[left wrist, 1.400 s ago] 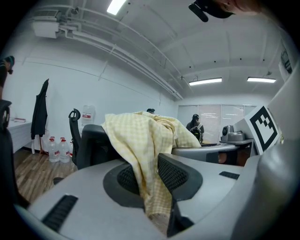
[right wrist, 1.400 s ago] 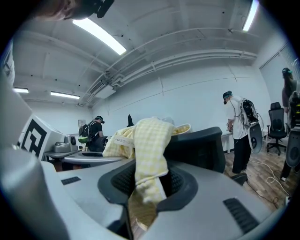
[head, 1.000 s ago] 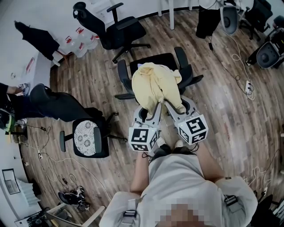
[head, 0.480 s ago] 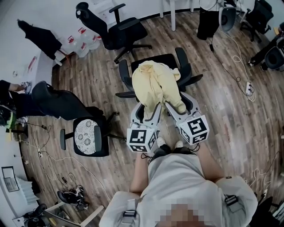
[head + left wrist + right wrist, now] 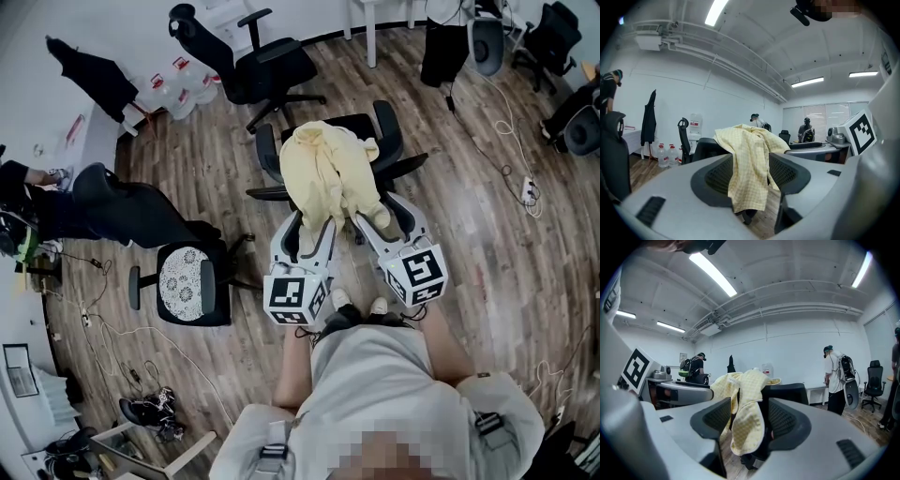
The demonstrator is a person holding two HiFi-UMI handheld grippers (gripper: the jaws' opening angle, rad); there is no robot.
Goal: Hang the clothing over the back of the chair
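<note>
Yellow checked clothing, draped lengthwise over chair back, hems down; left gripper and right gripper released, jaws wide.

My left gripper and right gripper are light grey with black meshed pads. Just ahead of them: pale yellow, fine-checked clothing, black chair.
</note>
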